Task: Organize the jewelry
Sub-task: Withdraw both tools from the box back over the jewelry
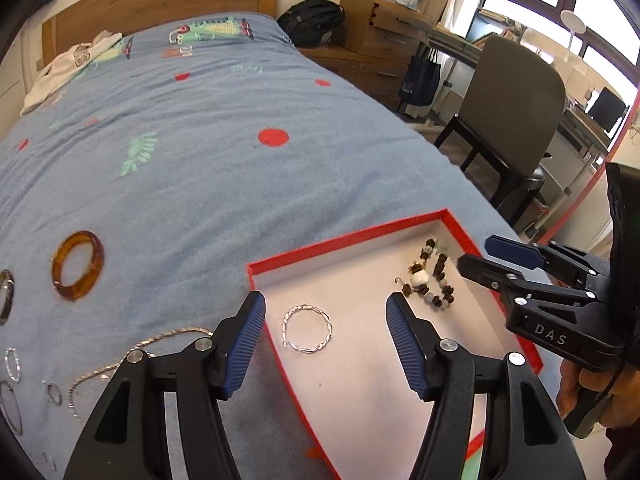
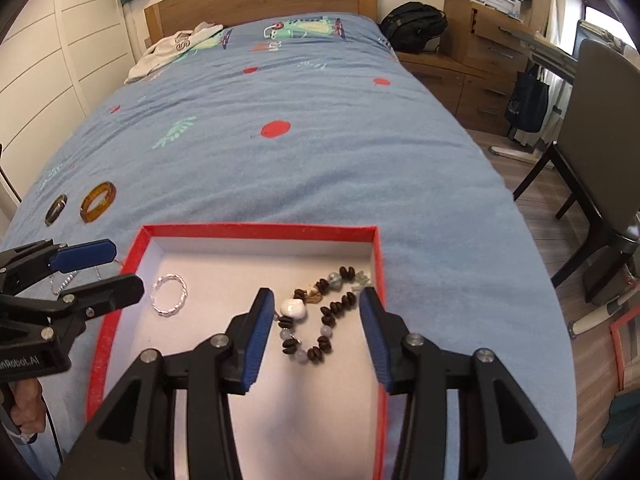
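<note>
A red-rimmed box (image 1: 344, 238) (image 2: 260, 231) with a white floor lies on the blue bedspread. In it lie a twisted silver ring bracelet (image 1: 307, 329) (image 2: 169, 294) and a brown bead bracelet with a white stone (image 1: 431, 280) (image 2: 316, 320). My left gripper (image 1: 325, 312) is open and empty above the silver bracelet. My right gripper (image 2: 316, 308) is open and empty, its fingers on either side of the bead bracelet. An amber bangle (image 1: 78, 265) (image 2: 98, 201), a dark bangle (image 2: 56, 209), a silver chain (image 1: 132, 360) and small hoops (image 1: 14, 364) lie left of the box.
The bed's right edge runs close to the box. A dark chair (image 1: 516, 120) (image 2: 600, 140) stands beside the bed. Clothes (image 2: 176, 50) lie near the wooden headboard. A backpack (image 2: 414, 26) and drawers stand at the back right.
</note>
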Demonstrator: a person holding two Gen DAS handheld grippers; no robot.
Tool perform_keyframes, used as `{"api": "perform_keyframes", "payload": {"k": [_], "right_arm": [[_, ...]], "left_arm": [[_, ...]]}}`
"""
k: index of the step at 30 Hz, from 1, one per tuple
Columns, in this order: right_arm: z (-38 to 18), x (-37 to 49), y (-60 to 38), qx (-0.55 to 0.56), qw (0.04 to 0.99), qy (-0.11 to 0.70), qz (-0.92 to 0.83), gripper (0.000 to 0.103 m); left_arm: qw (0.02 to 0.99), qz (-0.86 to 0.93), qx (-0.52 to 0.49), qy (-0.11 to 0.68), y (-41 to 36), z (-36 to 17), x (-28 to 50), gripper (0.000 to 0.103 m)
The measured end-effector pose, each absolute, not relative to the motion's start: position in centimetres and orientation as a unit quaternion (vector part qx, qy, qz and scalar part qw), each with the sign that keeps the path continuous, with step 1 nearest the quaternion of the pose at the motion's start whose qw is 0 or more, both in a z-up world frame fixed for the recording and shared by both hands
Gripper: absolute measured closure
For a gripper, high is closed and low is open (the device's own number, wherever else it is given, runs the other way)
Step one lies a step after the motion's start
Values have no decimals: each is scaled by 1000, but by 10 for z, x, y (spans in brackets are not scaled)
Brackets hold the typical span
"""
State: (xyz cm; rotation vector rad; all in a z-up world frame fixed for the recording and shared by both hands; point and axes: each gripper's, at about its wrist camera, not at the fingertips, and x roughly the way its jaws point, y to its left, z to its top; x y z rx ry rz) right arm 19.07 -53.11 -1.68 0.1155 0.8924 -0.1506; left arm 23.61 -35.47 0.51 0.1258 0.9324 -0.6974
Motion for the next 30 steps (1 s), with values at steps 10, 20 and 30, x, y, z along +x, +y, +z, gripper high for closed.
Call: {"api": "perform_keyframes", "payload": {"k": [10,20,30], "right_arm": [[50,135,-508,51,909,402,-96,60],[103,84,-426,53,927,365,-74,60],[117,94,-357,50,933,354,-36,60]], "left_arm": [[863,-300,53,403,-279,61,191,39],[892,-225,64,386,-134,82,151,36],[918,-124,59,372,9,91,153,32]]}}
